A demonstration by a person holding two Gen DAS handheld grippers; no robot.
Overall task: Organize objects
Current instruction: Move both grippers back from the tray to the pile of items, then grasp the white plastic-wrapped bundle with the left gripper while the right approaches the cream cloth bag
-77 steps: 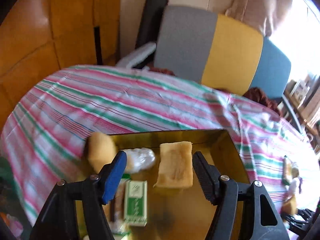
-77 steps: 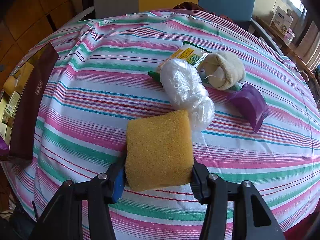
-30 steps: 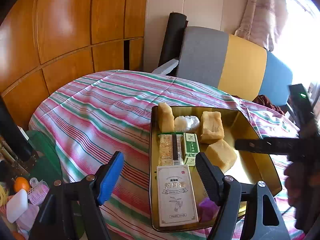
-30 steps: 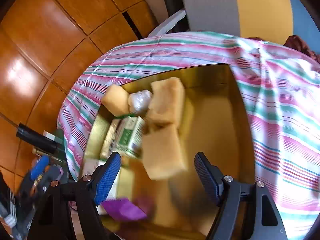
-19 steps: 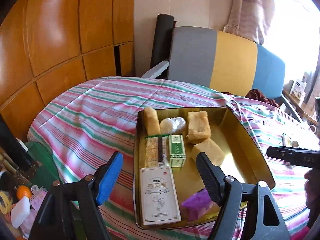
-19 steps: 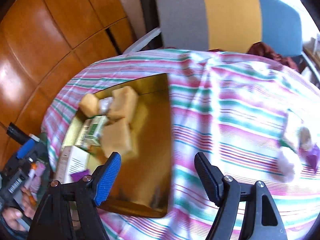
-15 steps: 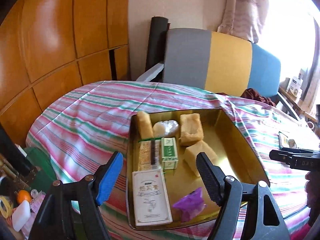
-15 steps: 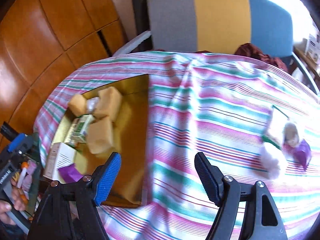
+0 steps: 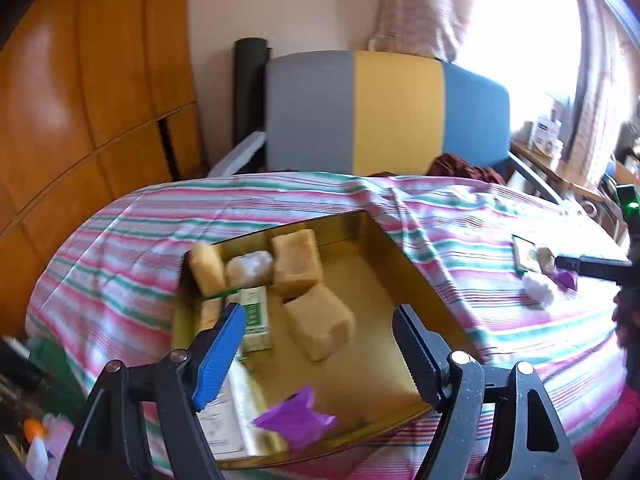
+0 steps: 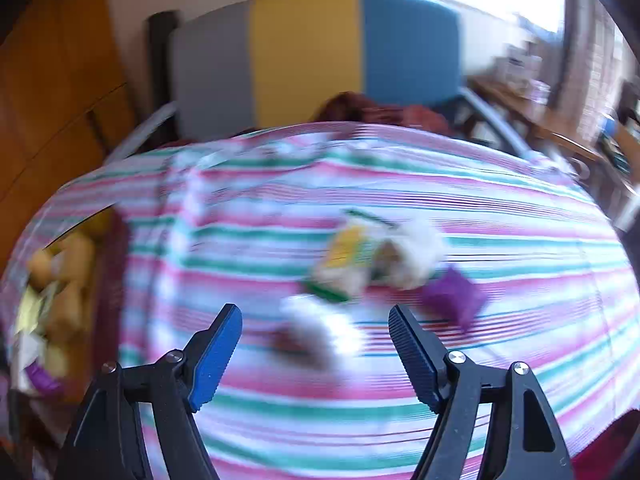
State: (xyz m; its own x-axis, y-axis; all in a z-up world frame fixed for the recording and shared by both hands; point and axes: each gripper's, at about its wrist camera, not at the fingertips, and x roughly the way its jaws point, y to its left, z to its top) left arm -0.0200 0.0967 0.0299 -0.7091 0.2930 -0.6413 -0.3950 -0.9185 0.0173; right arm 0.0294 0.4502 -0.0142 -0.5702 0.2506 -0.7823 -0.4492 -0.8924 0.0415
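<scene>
Both grippers gape empty: the left gripper (image 9: 318, 344) hangs over the gold tray (image 9: 400, 258) holding three sponges (image 9: 320, 322), and the right gripper (image 10: 314, 348) hovers above a blurred white bag (image 10: 320, 330) and purple packet (image 10: 456, 298) on the striped cloth (image 10: 500, 216).

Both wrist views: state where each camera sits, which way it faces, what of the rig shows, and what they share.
Left wrist: on the left gripper, above the gold tray, facing the sofa; its open fingers show, and the right gripper's dark tip at the right edge.
Right wrist: on the right gripper, facing the loose pile on the tablecloth, blurred; its open fingers show.
Shared: tray, sofa, striped tablecloth, white bag, purple piece.
</scene>
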